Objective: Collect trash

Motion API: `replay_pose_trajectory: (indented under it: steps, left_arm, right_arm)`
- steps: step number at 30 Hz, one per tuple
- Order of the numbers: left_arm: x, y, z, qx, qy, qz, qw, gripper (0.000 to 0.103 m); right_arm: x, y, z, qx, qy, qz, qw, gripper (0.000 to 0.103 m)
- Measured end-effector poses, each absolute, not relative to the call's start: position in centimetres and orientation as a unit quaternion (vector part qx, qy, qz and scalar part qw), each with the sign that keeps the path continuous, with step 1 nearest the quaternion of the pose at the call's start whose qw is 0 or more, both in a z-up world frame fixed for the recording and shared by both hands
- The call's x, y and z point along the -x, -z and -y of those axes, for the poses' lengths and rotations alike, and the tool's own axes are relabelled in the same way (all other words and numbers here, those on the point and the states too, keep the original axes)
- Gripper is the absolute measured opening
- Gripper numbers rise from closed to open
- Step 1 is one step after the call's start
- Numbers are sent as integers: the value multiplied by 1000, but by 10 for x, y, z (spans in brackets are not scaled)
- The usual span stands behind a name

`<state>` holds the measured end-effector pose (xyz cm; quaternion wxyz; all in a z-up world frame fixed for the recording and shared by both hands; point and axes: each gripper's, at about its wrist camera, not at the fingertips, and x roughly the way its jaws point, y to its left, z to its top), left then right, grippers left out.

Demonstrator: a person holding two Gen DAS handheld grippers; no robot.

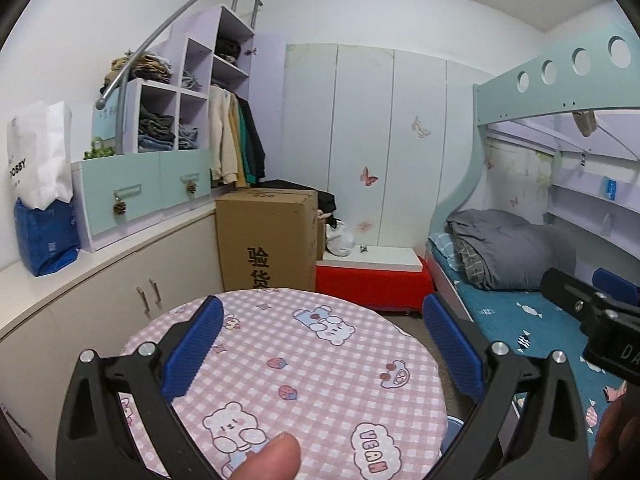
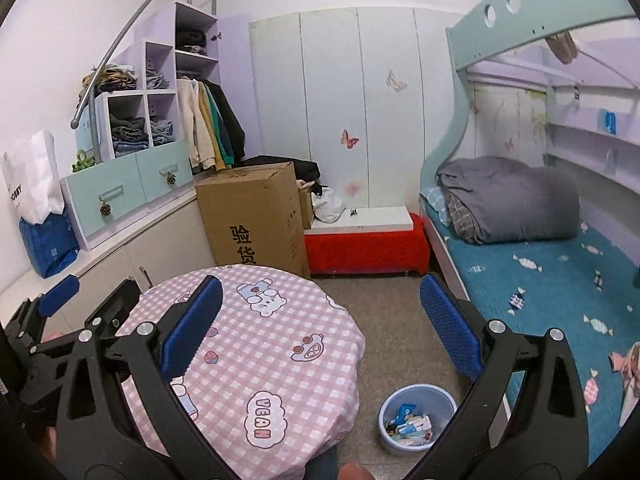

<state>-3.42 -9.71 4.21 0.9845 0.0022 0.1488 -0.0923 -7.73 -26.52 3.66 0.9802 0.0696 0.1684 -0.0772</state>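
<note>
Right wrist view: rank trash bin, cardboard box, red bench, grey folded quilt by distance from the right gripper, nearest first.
From the right gripper:
1. Trash bin: on the floor just below, between the round table and the bed.
2. Cardboard box: behind the table, left of centre.
3. Red bench and grey folded quilt: farther back, bench centre, quilt right on the bed; too close to call.

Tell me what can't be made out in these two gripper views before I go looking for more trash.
- Table: near edge cut off by the frame and the right gripper; in the left view the left gripper and a thumb cover it.
- Bin: wrappers too small to identify; in the left view only a sliver of it shows past the table.
- Floor under the table: hidden in both views.
- Cardboard box: lower print hidden behind the table.
</note>
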Motion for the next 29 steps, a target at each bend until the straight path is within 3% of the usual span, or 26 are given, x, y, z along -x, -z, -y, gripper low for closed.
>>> replay_pose_trajectory:
  steps: [29]
  left_arm:
    - [34,-42,93,3,75,-136,988,98]
  right_arm:
    - [68,-38,261,-56,79,-149,984,97]
